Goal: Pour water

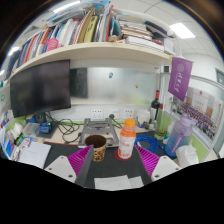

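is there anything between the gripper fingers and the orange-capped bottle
In the gripper view, only bare desk separates the open gripper from the bottle. The patterned cup stands to the bottle's left, not in the way.

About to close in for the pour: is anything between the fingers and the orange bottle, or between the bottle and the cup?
Nothing visible blocks either path. The gripper is open, with bare desk ahead of its fingers up to the orange bottle. The cup stands just beside the bottle, a small gap between them and nothing in it.
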Demonstrator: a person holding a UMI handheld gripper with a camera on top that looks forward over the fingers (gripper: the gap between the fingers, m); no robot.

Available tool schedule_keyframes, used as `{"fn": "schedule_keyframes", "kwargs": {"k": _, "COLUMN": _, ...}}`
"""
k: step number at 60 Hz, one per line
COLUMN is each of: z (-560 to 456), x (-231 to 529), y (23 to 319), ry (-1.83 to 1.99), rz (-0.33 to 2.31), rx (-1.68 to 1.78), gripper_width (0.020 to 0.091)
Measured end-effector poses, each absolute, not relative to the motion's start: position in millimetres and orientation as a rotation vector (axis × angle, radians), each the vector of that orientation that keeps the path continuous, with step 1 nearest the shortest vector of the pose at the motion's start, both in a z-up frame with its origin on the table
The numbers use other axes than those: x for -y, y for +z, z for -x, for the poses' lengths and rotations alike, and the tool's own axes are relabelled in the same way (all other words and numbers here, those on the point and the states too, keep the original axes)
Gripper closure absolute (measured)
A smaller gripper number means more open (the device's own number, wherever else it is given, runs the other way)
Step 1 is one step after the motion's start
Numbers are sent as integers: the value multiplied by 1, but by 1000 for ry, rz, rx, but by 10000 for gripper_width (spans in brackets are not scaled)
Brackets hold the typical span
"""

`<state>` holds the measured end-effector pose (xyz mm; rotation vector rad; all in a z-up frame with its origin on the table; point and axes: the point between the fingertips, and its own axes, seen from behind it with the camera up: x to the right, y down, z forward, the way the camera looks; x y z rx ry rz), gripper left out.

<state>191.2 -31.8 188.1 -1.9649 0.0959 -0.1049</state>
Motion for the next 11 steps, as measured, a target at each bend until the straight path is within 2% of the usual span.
{"fn": "schedule_keyframes", "kwargs": {"k": 11, "z": -183, "x": 36, "y": 197, "ry": -124, "rz": 1953, "rx": -95, "gripper_width": 293}}
